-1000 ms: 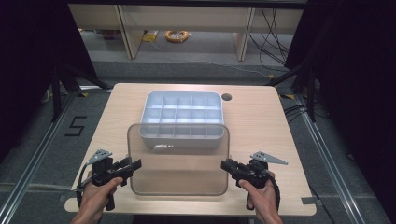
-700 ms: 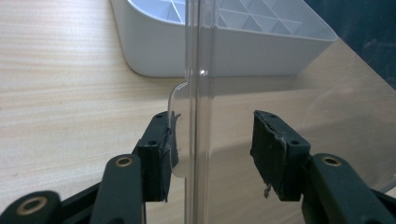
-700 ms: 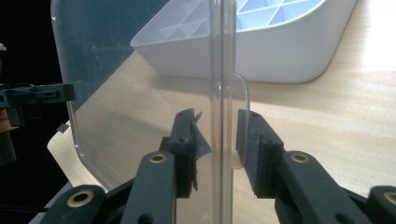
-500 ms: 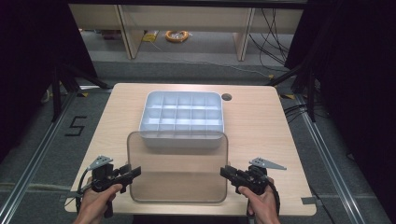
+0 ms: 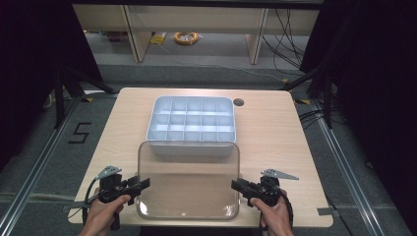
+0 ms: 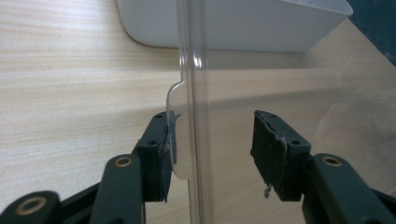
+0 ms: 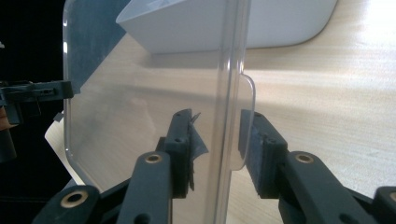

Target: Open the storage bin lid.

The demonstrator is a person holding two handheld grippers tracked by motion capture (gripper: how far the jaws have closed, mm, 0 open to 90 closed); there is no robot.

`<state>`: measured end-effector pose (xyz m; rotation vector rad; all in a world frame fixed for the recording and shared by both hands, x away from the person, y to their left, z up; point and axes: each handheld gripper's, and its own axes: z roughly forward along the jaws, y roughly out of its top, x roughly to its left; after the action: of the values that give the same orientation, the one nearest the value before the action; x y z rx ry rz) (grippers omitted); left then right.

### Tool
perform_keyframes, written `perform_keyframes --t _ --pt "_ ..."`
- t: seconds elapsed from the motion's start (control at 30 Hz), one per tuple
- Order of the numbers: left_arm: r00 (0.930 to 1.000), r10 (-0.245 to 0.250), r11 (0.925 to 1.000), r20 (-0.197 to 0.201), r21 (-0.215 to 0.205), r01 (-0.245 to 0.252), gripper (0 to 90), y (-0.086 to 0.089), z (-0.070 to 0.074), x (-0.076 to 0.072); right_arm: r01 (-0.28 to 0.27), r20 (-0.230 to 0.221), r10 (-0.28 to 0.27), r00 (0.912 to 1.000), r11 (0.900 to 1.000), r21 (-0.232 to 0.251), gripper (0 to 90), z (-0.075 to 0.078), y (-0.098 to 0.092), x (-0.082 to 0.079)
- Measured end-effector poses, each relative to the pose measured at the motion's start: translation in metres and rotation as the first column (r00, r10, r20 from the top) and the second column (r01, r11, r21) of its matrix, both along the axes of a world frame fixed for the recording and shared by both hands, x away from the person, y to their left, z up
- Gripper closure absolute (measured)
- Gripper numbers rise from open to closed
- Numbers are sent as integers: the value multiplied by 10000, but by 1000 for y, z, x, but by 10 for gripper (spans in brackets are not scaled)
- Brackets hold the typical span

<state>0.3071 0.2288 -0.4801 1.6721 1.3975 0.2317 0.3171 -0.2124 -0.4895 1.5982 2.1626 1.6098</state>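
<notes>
A clear plastic lid [image 5: 188, 182] hangs level over the table's near half, its far edge at the front wall of a white compartment tray [image 5: 192, 120]. My left gripper [image 5: 145, 184] is shut on the lid's left rim. In the left gripper view the jaws [image 6: 210, 140] straddle the lid's side tab [image 6: 175, 102], one pad against it. My right gripper [image 5: 236, 186] holds the right rim. Its jaws [image 7: 217, 135] have just been opening slightly, with the lid's edge [image 7: 229, 93] still between them and one pad on the tab.
The wooden table [image 5: 275, 132] has a round cable hole [image 5: 239, 102] behind the tray. The lid's near edge lies close to the table's front edge. Black frame legs and cables stand on the floor around the table.
Both hands and the lid have come toward the person. The lid's far edge, which covered the tray's front rows, now sits at the tray's front wall.
</notes>
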Motion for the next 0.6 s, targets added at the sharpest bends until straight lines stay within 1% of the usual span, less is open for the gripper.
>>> perform_keyframes --t 0.03,0.07,0.1,0.13,0.17,0.2,0.23,0.27,0.3,0.33,0.37,0.4,0.43,0.47,0.5,0.53,0.57,0.6 --pt "10000 4 10000 -35 52 -4 493 0 -1 0 4 17 -4 10000 9999 -137 652 -1 0 1" --pt "10000 -58 10000 -61 41 58 493 0 -2 1 75 -337 -72 9994 9999 85 646 0 1 -1" --pt "9999 -115 9999 -124 -50 114 493 1 -4 1 39 -132 -41 9999 9999 -101 644 -2 1 0" --pt "9997 -140 9999 -196 42 141 492 1 -5 2 1 -69 -2 10000 9999 -163 642 -5 0 2" --pt "9996 -124 9999 -250 7 124 491 1 -7 2 -35 -208 33 9998 9999 -129 639 -5 -1 2" --pt "9995 -154 9999 -279 66 156 488 1 -8 2 -77 -157 74 9999 9997 -217 636 -8 -1 3" --pt "9995 -156 9999 -270 11 156 486 0 -10 2 -35 -405 29 9992 9999 -131 635 -8 -1 2" --pt "9992 -180 9998 -355 47 181 483 1 -12 3 -33 -367 26 9993 9998 -199 632 -10 -1 3" --pt "9991 -203 9997 -385 120 208 480 1 -13 3 -25 -495 15 9988 9998 -204 630 -11 0 3" --pt "9993 -156 9997 -336 204 163 480 0 -14 3 -136 -450 129 9989 9998 -165 629 -11 -1 2" --pt "9995 -91 9997 -298 216 98 478 0 -16 2 -16 -538 3 9986 9997 -233 625 -12 0 2" --pt "9992 -188 9996 -362 193 195 478 1 -16 2 -55 -482 36 9988 9992 -394 620 -11 1 2" --pt "9992 -175 9996 -355 207 182 478 1 -17 2 -68 -492 47 9988 9990 -439 618 -12 1 2" --pt "9988 -208 9993 -442 300 222 477 1 -16 2 50 -645 -75 9979 9992 -390 617 -12 2 2" --pt "9988 -206 9993 -444 315 220 478 1 -17 2 76 -920 -107 9957 9994 -337 616 -12 3 1" --pt "9987 -223 9992 -449 334 238 477 1 -17 2 -9 -872 -17 9962 9996 -292 614 -13 3 1" --pt "9989 -189 9993 -426 310 203 477 1 -18 2 62 -1038 -99 9946 9993 -357 611 -12 4 1" --pt "9984 -223 9992 -513 332 240 477 1 -18 2 71 -999 -106 9949 9993 -357 610 -13 4 1"
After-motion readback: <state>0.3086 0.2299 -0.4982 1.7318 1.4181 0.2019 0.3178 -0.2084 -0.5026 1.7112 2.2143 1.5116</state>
